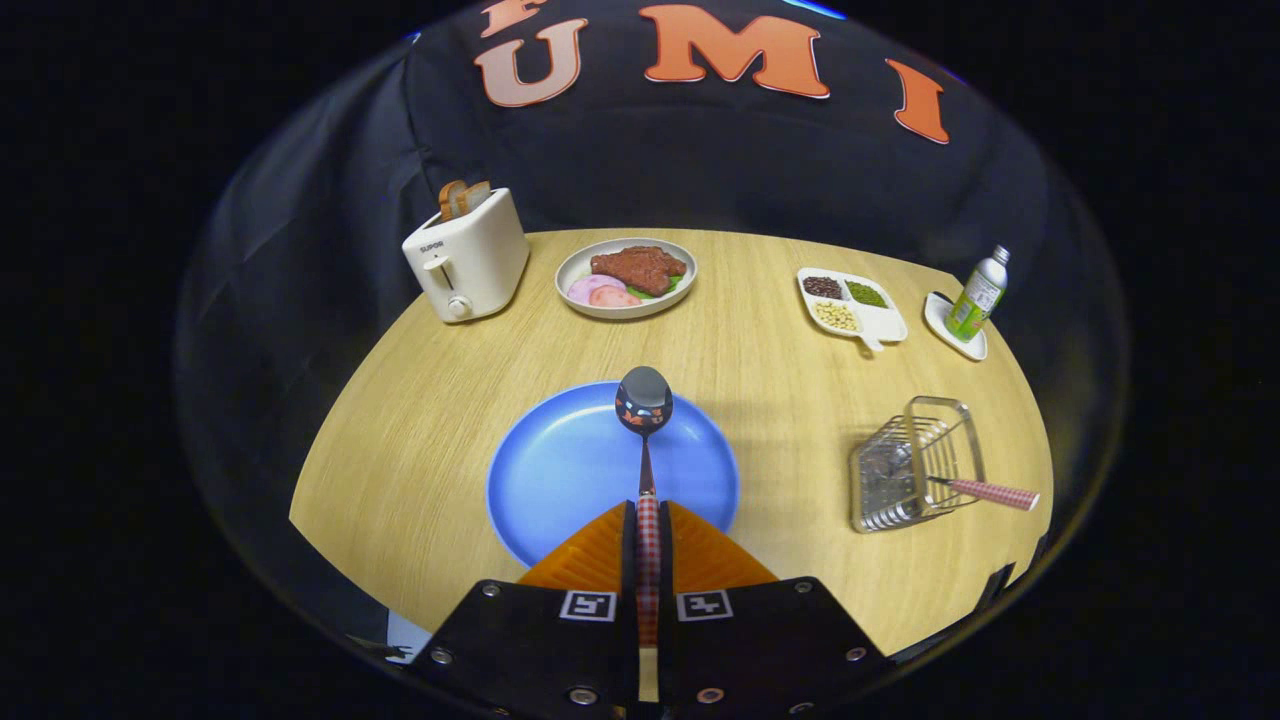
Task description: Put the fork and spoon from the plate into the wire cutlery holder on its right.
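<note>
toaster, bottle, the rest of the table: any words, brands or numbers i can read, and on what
"SUPOR", small and only roughly legible: front of the white toaster.
Print on the bottle label: too small to read.
Two square coded markers behind the fingers: patterns, no words.
Gripper fingers shut on the spoon handle: checked pattern, no text.

spoon (pixel 644 400) handle's rear hidden between jaws, fork (pixel 985 491) head hidden inside wire holder (pixel 915 465)

Blue plate (pixel 560 470), red-checked spoon (pixel 645 420) handle, white toaster (pixel 468 255).
</note>
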